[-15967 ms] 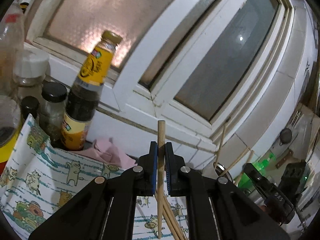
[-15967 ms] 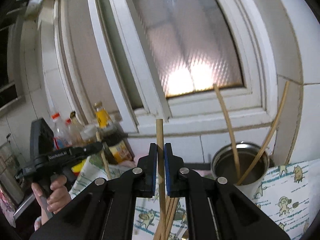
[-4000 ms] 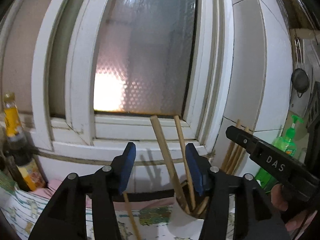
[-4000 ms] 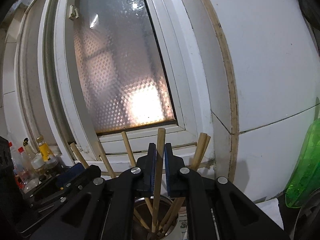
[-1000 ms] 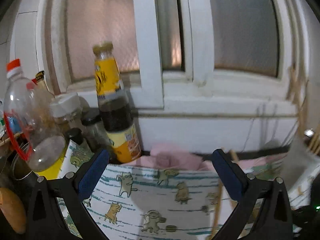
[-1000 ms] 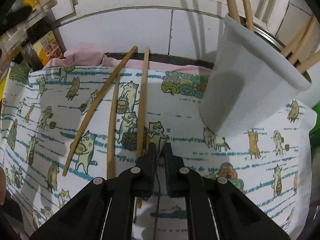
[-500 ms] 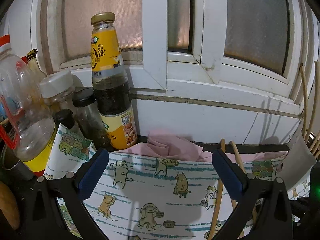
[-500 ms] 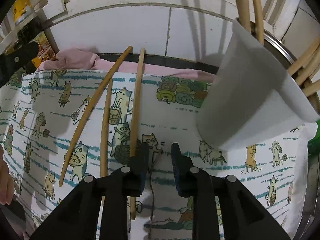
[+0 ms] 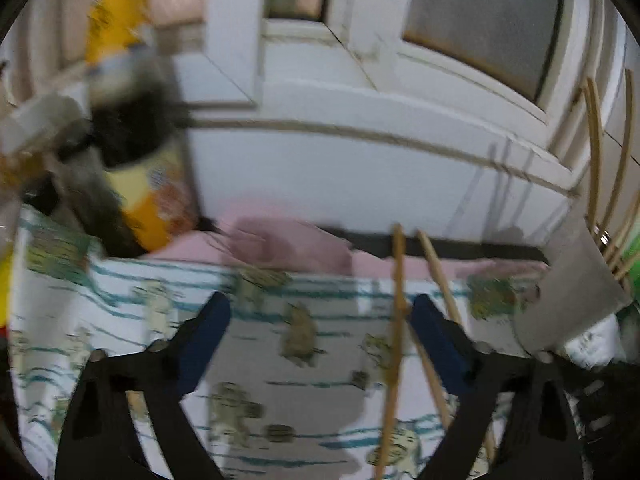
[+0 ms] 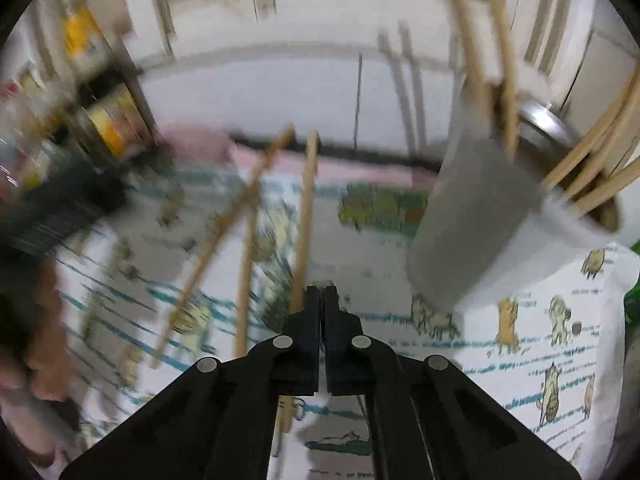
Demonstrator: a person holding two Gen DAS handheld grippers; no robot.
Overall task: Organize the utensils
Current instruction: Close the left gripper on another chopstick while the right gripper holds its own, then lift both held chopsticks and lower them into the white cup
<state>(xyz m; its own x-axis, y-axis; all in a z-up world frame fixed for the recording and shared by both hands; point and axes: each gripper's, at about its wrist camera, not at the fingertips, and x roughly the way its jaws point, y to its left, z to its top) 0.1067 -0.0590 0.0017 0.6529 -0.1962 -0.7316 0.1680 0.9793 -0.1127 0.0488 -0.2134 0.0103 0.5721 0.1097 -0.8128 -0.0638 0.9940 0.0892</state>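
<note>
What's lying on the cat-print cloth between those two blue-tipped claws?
In the left wrist view, between the open left gripper fingers: cat-print cloth and one loose chopstick, nearer the right finger.

My right gripper (image 10: 322,294) hangs low over the cat-print cloth (image 10: 520,344), its fingers (image 10: 312,308) pressed together beside one of three loose chopsticks (image 10: 304,216); whether it pinches that stick I cannot tell. At the worktop's far right edge, a grey cup (image 10: 480,208) holds more chopsticks (image 10: 592,160). Blurred bottles (image 10: 108,120) crowd the far left corner.
</note>
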